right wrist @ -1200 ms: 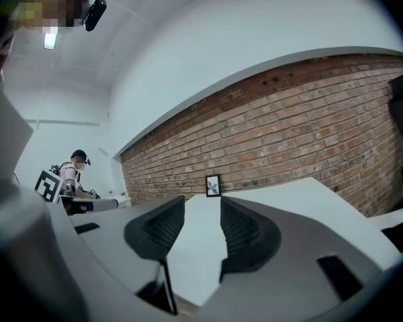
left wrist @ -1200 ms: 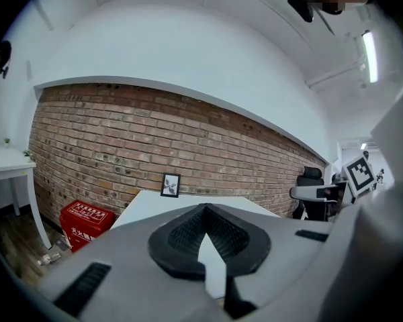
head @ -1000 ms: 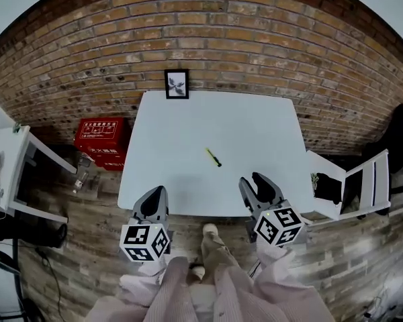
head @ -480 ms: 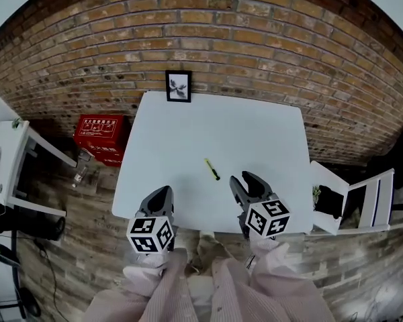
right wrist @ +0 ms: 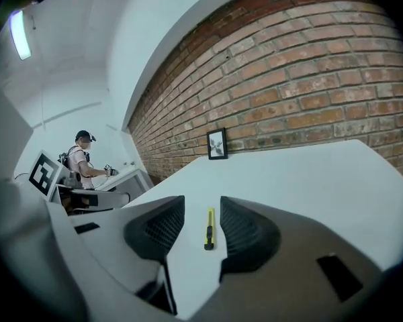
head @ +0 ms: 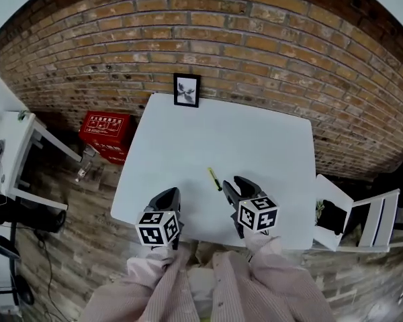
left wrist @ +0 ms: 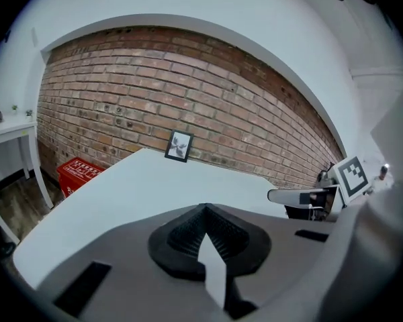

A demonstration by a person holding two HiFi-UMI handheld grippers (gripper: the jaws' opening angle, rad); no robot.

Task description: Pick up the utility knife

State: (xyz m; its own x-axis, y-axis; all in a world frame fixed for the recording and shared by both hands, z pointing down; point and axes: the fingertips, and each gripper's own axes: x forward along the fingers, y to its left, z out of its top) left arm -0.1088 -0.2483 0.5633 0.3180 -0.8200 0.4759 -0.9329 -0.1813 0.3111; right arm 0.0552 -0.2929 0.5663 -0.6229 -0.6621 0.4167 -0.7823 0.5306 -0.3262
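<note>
White table [head: 255, 146] against brick wall [head: 255, 32]; framed picture [head: 187, 90] at far edge; red box [head: 106, 127] on floor left.

The right gripper [right wrist: 201, 210] is holding its jaws apart above the white table [right wrist: 322, 173], and the yellow utility knife [right wrist: 209, 228] is lying flat in the gap between them, touching neither. A framed picture [right wrist: 217, 143] is standing by the brick wall [right wrist: 289, 66].

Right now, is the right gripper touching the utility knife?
Apart. In the right gripper view the utility knife lies on the table between the open jaws of the right gripper, white showing either side.
</note>
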